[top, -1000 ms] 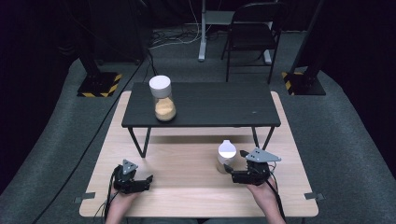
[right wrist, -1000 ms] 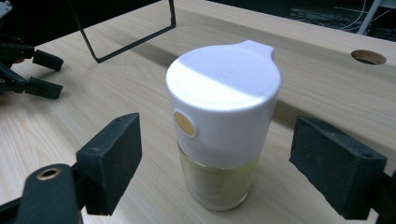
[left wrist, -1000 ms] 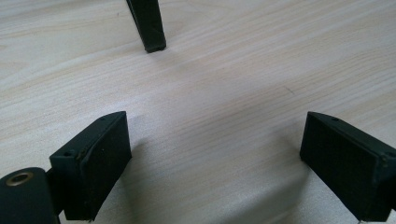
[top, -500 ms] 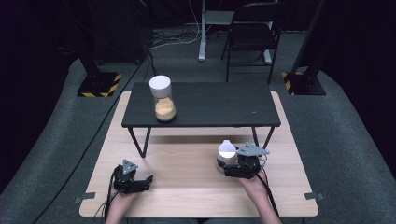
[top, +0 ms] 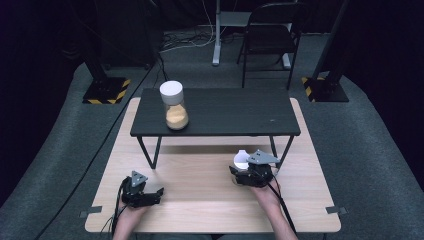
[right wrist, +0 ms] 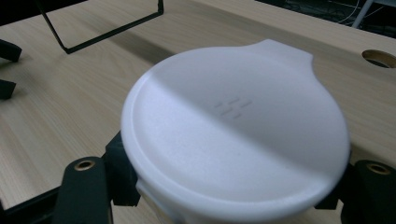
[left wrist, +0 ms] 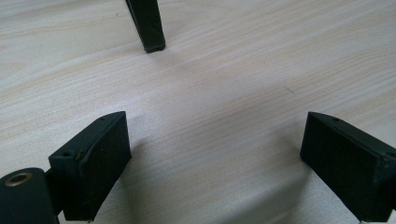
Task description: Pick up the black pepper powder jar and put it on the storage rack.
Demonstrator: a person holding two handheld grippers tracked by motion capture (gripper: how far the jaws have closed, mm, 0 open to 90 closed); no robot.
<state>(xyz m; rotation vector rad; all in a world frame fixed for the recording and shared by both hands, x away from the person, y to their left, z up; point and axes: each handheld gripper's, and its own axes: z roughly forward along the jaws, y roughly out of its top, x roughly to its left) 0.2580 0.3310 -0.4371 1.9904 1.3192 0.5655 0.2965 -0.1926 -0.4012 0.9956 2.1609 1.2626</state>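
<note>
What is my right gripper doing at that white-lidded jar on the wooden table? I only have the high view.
Observer: In the right gripper view, the right gripper straddles the jar, one jaw on each side just under the lid. The lid hides whether they press on it.
Operator: Does the lid offer anything to pull on?
Observer: Yes, a small tab sticks out from its far edge.
Operator: And the left gripper?
Observer: The left gripper is open, its jaws wide apart over the bare wooden table.
</note>
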